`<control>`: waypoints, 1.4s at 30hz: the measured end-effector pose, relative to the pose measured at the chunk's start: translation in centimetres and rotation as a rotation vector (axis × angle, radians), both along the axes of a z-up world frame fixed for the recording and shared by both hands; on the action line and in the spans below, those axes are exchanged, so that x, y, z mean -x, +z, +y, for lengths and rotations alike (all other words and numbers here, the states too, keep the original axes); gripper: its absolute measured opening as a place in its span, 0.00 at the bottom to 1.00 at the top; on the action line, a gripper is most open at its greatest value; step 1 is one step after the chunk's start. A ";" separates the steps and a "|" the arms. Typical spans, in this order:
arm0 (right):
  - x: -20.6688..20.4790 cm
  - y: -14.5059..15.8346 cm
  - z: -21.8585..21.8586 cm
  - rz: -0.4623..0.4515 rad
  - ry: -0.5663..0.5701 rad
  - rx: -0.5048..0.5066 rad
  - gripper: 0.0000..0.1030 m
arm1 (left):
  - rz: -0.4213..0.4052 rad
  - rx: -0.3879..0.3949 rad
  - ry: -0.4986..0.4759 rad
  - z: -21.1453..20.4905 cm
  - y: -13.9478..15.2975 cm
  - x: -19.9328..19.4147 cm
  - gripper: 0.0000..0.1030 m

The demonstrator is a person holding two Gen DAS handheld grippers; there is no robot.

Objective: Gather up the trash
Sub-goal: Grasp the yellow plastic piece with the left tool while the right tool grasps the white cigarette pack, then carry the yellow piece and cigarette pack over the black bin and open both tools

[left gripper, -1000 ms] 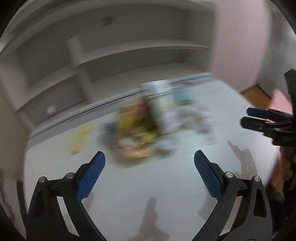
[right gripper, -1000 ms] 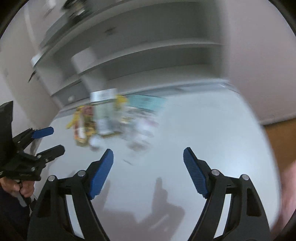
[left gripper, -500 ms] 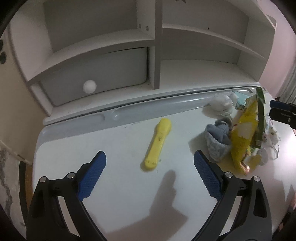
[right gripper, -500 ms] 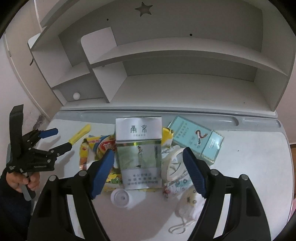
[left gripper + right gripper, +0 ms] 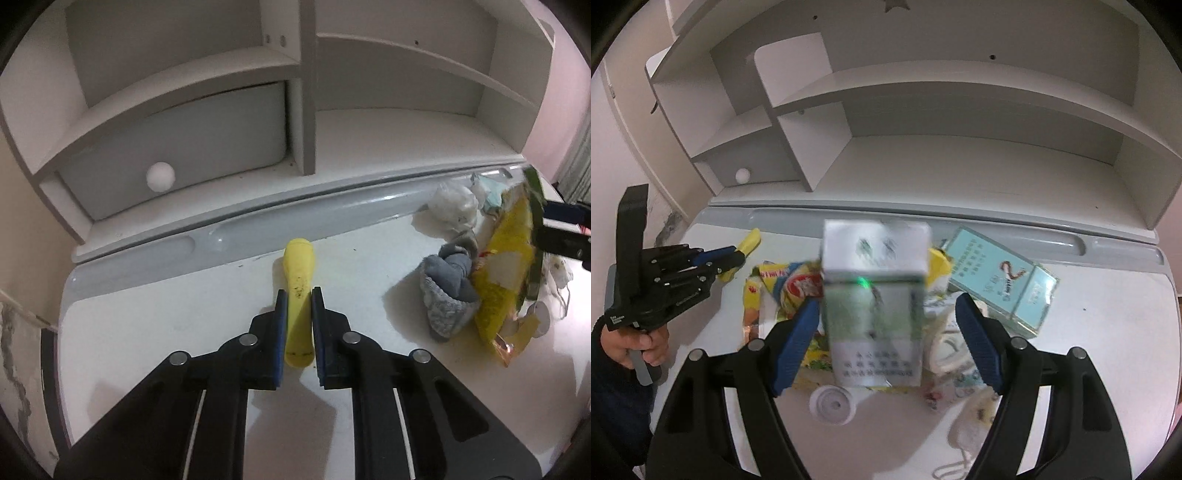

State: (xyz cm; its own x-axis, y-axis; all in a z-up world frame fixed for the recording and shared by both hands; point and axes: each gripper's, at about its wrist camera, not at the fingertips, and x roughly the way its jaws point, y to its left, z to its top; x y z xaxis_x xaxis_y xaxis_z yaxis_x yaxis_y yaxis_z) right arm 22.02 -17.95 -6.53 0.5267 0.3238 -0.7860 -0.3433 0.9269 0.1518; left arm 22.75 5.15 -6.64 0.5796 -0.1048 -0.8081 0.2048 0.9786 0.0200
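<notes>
A white desktop (image 5: 155, 325) runs back to a grey grooved rail (image 5: 332, 206) under a white shelf unit (image 5: 960, 110) with one round-knobbed drawer (image 5: 173, 147); its left half lies bare up to the edge. There the left gripper (image 5: 298, 306) is clamped on one yellow tube (image 5: 298, 280), lying flat just before the rail. The right gripper (image 5: 886, 317) hangs wide apart around a white-green box (image 5: 875, 295) atop the trash heap — yellow snack bags (image 5: 775, 288), one teal carton (image 5: 1001, 273), one white cap (image 5: 833, 404), one grey sock (image 5: 448, 291).
</notes>
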 end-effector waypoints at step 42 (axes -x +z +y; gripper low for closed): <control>44.8 -8.2 -51.1 0.084 -1.147 -0.094 0.53 | 0.124 0.176 -1.256 -58.1 -0.1 31.4 0.12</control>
